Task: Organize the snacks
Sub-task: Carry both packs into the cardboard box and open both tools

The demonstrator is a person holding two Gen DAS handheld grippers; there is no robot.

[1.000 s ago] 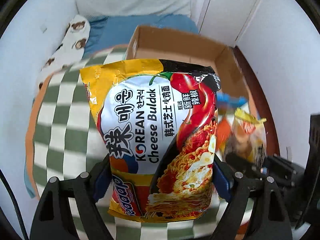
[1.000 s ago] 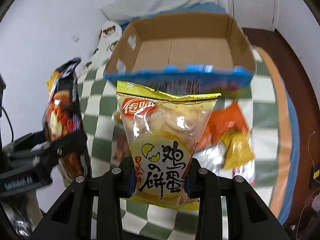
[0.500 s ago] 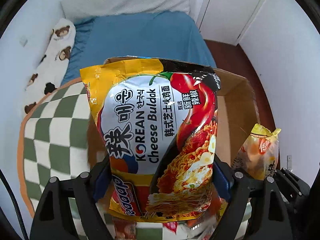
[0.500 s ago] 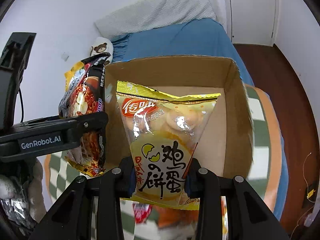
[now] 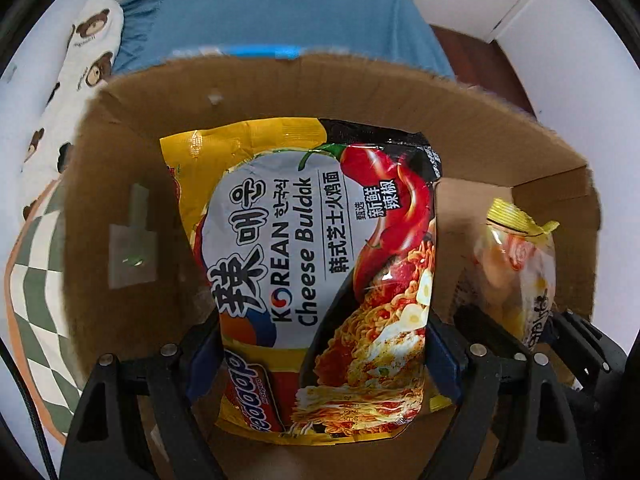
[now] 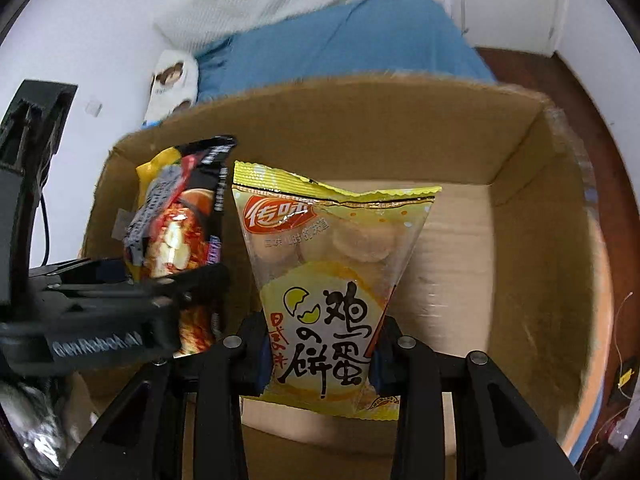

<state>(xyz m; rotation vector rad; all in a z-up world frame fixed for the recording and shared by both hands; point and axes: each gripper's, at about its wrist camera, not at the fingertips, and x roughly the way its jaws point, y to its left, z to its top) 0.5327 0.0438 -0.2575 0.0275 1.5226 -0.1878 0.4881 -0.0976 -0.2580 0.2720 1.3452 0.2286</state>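
Glossy plastic noodle packet (image 5: 320, 272), glossy part-clear plastic biscuit bag (image 6: 332, 280), matt corrugated cardboard box (image 6: 460, 140), matt black plastic gripper fingers (image 5: 176, 392)

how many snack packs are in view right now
2: the noodle pack in the left gripper, the egg biscuit bag in the right gripper, both over the box. Others may be hidden.

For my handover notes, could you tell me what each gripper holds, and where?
Left gripper pinches the noodle packet near its lower end; right gripper pinches the egg-cracker bag near its bottom.
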